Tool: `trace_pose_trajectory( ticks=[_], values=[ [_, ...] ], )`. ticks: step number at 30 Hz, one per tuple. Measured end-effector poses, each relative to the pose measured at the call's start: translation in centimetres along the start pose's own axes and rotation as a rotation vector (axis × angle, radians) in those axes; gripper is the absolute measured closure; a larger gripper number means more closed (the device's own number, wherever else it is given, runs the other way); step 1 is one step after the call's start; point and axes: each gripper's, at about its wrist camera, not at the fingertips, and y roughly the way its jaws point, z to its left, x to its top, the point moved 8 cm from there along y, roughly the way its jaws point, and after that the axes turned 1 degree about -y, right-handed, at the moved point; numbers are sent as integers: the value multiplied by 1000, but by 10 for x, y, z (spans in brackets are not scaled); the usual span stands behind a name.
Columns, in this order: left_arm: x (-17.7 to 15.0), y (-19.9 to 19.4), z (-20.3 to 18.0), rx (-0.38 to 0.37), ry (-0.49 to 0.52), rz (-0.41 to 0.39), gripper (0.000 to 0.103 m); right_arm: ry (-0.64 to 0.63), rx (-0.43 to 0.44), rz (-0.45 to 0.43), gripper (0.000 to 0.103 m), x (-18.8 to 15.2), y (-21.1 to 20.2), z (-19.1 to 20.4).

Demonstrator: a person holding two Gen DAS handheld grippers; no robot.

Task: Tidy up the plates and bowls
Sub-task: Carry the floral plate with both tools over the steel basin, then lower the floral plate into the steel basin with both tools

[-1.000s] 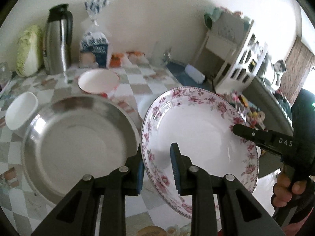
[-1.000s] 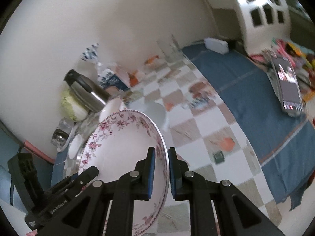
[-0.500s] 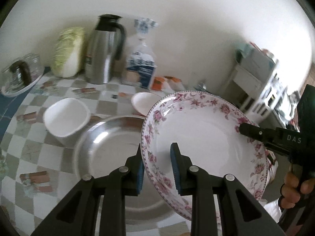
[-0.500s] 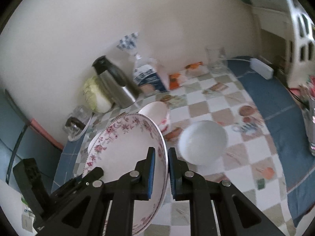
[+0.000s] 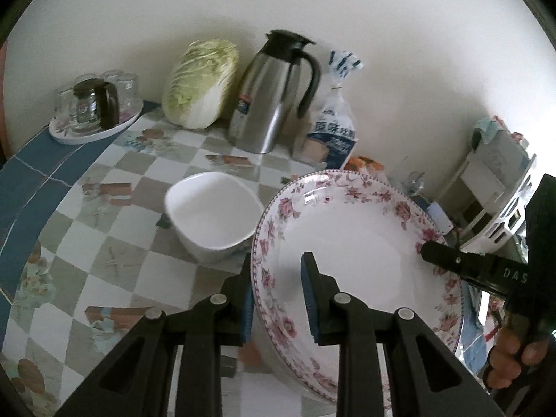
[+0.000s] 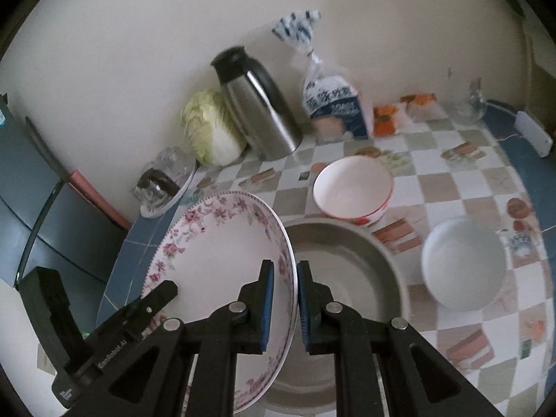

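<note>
Both your left gripper [image 5: 276,299] and right gripper [image 6: 285,307] are clamped on opposite rims of the floral plate [image 5: 351,243], held tilted. Pull unevenly and a rim could slip out, dropping it onto the steel basin [image 6: 351,271].

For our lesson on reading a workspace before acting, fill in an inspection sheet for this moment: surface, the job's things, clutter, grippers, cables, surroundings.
Surface: table under a checked cloth with blue border.
Job's things: floral plate held off the table, tilted; steel basin; red-trimmed bowl; white bowl.
Clutter: cabbage, flask, bread bag, tray of glasses, orange packets, all at the wall.
Grippers: left gripper and right gripper each clamp the plate's rim, on opposite sides.
Cables: nothing seen.
Surroundings: plain wall; white rack at the table's end.
</note>
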Motion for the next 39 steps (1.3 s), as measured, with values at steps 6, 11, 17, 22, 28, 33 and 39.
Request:
trace_pose_trajectory(
  ticks=[6,11,17,22,28,33,39],
  values=[
    [-10,16,4,12,-6,45,77,25,7,47,89,-10,23,-13],
    [-20,33,-4,33,30,81,77,47,-3,59,89,-14,32,-31],
    [-34,54,-11,32,38,136,77,76,-13,84,89,-22,41,-53],
    [-43,67,-17,45,68,172,77,97,-33,109,89,-29,50,-70],
    [-49,76,-16,49,61,199,77,107,-44,128,89,-33,58,-79],
    [-52,80,-14,49,49,211,77,110,-48,138,89,-35,63,-81],
    [-52,82,-15,58,58,213,77,129,-45,150,89,-38,67,-85]
  ],
)
